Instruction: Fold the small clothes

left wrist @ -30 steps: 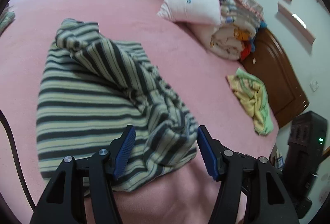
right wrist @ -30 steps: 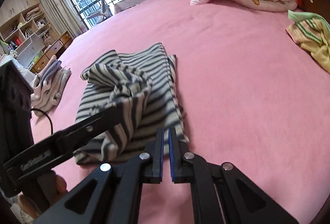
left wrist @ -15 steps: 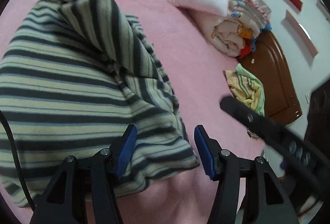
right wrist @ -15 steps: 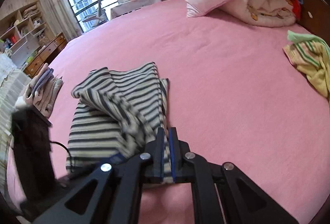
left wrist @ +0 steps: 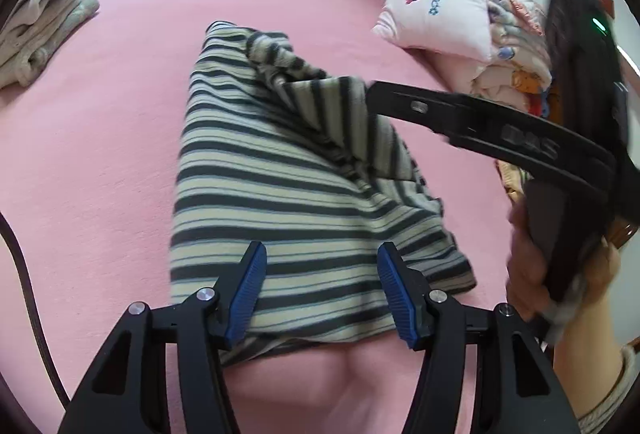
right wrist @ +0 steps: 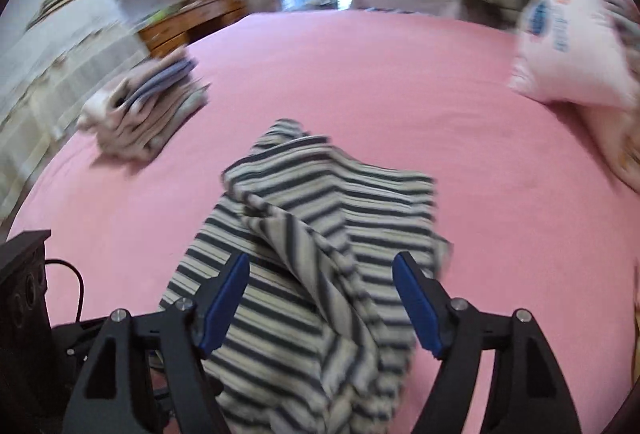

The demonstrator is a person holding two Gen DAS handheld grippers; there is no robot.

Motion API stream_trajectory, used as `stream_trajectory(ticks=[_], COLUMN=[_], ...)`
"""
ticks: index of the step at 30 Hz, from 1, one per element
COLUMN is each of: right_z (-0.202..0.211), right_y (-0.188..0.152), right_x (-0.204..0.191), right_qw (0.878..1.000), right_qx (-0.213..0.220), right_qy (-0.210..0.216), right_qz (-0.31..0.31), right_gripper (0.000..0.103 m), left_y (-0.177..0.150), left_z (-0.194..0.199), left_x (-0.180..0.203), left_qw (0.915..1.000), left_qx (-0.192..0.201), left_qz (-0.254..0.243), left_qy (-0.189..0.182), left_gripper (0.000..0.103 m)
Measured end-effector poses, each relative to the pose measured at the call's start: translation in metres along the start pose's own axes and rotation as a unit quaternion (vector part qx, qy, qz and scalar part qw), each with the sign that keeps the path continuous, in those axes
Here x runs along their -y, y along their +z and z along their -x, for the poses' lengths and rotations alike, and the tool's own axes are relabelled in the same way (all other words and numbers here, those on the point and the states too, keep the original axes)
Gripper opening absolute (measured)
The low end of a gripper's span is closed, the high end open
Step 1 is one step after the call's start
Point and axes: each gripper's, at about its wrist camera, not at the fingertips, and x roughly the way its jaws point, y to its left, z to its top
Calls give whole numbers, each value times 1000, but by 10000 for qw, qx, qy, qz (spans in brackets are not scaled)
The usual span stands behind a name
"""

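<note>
A small garment with dark and cream stripes lies partly folded on the pink bed. My left gripper is open over its near edge, the cloth between the blue pads. In the right wrist view the same striped garment has a raised fold in the middle. My right gripper is open, its pads on either side of that fold. In the left wrist view the right gripper's black finger reaches in from the right onto the raised flap.
A stack of folded pale clothes sits at the bed's left side, also in the left wrist view. A pink pillow and rolled bedding lie at the right. A black device with a cable sits lower left.
My right gripper has opened from shut and swung over the striped garment's raised fold. My left gripper has pulled back a little and stays open over the near edge.
</note>
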Motion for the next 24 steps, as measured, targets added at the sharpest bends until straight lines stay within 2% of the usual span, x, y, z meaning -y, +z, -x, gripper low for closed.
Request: stream_trajectory(ticks=[4, 9, 10, 11, 13, 17, 19, 21, 24], right_z=[-30, -54, -60, -67, -73, -67, -67, -73, -73], right_y=[14, 23, 24, 25, 25, 23, 19, 9, -3], right_x=[-14, -27, -29, -30, -21, 13, 47, 81, 104], right_qw=[9977, 9928, 9919, 9910, 9911, 9956, 9935, 9859, 9772], right_qx=[-248, -559, -653, -760, -971, -710, -711, -878, -940], right_qy=[-22, 29, 0, -105, -152, -542, -770, -874, -1075], right_qz=[628, 1057, 1087, 1098, 895, 270, -442, -1121, -1571], right_gripper=[75, 74, 66, 40, 9, 9, 10, 18, 33], left_y=[-2, 4, 4, 4, 3, 1, -2, -3, -6], left_z=[2, -6, -8, -8, -9, -13, -15, -18, -19], left_x=[7, 17, 16, 17, 17, 19, 21, 23, 24], left_qw=[9997, 9995, 9996, 9996, 9996, 9994, 9990, 9987, 9983], left_qx=[70, 82, 69, 57, 50, 55, 38, 2, -16], left_qz=[-209, -275, -265, -259, -253, -325, -399, -468, -533], left_qy=[102, 118, 112, 114, 105, 132, 178, 206, 224], left_gripper=[56, 56, 56, 57, 57, 57, 58, 58, 58])
